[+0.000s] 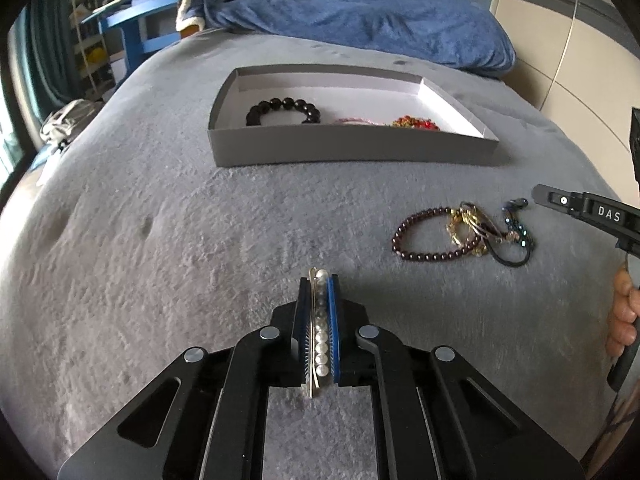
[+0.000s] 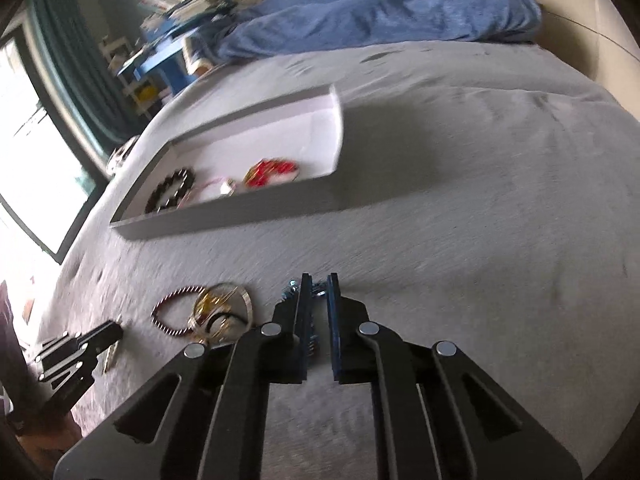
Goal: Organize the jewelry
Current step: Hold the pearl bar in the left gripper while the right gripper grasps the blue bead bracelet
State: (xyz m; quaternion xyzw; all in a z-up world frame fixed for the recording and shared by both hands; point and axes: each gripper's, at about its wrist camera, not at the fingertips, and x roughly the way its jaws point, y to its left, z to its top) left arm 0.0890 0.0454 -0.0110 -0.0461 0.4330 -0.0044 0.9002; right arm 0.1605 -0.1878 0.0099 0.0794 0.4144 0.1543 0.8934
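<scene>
My left gripper (image 1: 319, 280) is shut on a pearl hair clip (image 1: 320, 340), low over the grey bedspread. To its right lies a tangle: a maroon bead bracelet (image 1: 428, 236), gold chains (image 1: 464, 224) and a blue beaded bracelet (image 1: 520, 232). My right gripper (image 2: 318, 284) sits at that pile's right end, its jaws closed narrowly on the blue beaded bracelet (image 2: 311, 342). Beyond stands a shallow grey box (image 1: 352, 152) holding a black bead bracelet (image 1: 284, 110), a pink piece (image 1: 356, 121) and a red-gold piece (image 1: 416, 123).
A blue blanket (image 1: 380, 16) lies heaped at the far end of the bed. A blue table (image 1: 136, 28) stacked with books stands past the far-left corner. A person's hand (image 1: 624, 312) grips the right tool's handle. A pale wall borders the right side.
</scene>
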